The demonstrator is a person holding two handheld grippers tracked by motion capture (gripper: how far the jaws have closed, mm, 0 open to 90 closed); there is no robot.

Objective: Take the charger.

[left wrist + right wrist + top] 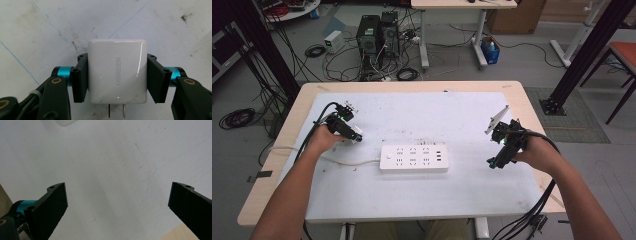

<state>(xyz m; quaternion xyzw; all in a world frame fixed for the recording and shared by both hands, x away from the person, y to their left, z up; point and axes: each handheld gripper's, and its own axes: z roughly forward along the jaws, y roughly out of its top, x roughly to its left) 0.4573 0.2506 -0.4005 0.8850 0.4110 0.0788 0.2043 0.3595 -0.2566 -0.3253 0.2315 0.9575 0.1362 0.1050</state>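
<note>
1. High view: the left gripper (354, 136) sits low on the white mat (422, 195) at the table's left, just left of the power strip (414, 158), which lies flat mid-table with its cord running off to the left. A small white block shows at the gripper's tip; that is the charger (357, 134). The right gripper (495, 161) hangs well apart on the right side, over bare mat.

2. Left gripper view: the pads (80, 77) are clamped on the two flat sides of the charger (117, 71), with no gap on either side. Its two prongs point back towards the camera, and the mat lies beneath it.

3. Right gripper view: the jaws stand wide apart with nothing between them, and a corner of something white shows at the top edge.

4. Step in hand, as I judge it: the charger has been grasped, and lifting comes next.

5. The next move calls for raising it, turning the prongs downward, carrying it over the strip and lining the prongs up with a socket before pressing in. The right gripper may need to steady the strip.
</note>
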